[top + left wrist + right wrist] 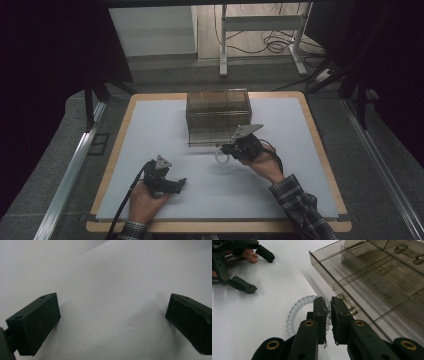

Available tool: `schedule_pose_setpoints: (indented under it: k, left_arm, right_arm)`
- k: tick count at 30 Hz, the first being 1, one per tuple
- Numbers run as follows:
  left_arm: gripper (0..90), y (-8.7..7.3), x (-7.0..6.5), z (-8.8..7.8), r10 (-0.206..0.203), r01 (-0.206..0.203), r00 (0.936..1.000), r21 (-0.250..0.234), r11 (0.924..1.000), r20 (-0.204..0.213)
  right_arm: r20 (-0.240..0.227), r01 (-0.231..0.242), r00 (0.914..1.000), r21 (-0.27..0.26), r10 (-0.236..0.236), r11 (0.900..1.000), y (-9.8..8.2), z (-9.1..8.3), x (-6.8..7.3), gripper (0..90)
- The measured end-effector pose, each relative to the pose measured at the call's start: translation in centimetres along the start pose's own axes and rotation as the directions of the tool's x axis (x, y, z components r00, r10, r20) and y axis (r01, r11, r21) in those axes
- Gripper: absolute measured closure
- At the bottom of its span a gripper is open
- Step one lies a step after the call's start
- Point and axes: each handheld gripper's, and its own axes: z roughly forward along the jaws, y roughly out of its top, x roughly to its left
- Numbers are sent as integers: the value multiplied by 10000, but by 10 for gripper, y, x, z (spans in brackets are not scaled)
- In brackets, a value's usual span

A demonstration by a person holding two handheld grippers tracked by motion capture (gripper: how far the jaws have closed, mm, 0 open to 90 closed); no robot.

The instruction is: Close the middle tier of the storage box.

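Right gripper (329,315) was clamped on a clear coiled hair tie (294,312), held just in front of the smoked plastic drawer box (218,116), whose front drawer (352,277) stood pulled out. Left gripper (169,183) rested on the white mat (300,150), jaws spread wide, nothing between them. My read: the tie was headed for a drawer compartment. Best to lift clear of the drawer's front wall, centre over one cell, then release low so the coil didn't bounce out.
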Motion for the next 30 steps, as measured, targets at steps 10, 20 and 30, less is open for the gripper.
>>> schedule_pose_setpoints:
  k: [10, 20, 30]
  left_arm:
    - [0, 0, 0, 0, 0, 0, 10000, -19, 10000, 1]
    - [0, 0, 0, 0, -8, 8, 10000, 0, 10000, 9]
    - [0, 0, 0, 0, -5, 5, 10000, -7, 10000, 11]
  right_arm:
    - [169, -72, 9998, -135, 75, 9999, 7, -1, -6, 807]
    - [296, -390, 9988, -330, 400, 9987, 12, -1, -16, 808]
    - [507, -510, 9973, -477, 534, 9976, 18, -1, -23, 808]
